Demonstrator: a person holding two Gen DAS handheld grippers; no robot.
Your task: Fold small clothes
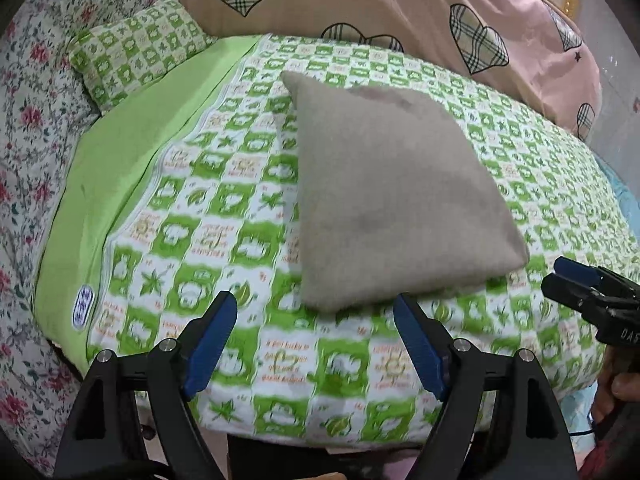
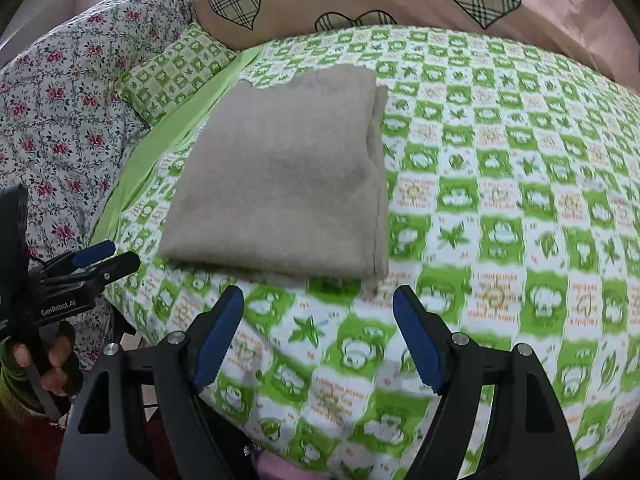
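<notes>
A grey-beige garment (image 1: 396, 196) lies folded into a flat rectangle on the green-and-white checked bed cover (image 1: 224, 248). It also shows in the right wrist view (image 2: 288, 184), with its layered edges along the right side. My left gripper (image 1: 316, 332) is open and empty, just short of the garment's near corner. My right gripper (image 2: 318, 328) is open and empty, just short of the garment's near edge. The right gripper shows at the right edge of the left wrist view (image 1: 576, 280); the left gripper shows at the left of the right wrist view (image 2: 104, 258).
A small green checked pillow (image 1: 140, 48) lies at the back left. A pink duvet with plaid hearts (image 1: 440, 12) is piled at the back. A floral quilt (image 1: 28, 140) runs along the left. The bed's front edge (image 1: 320, 432) is just beyond the fingers.
</notes>
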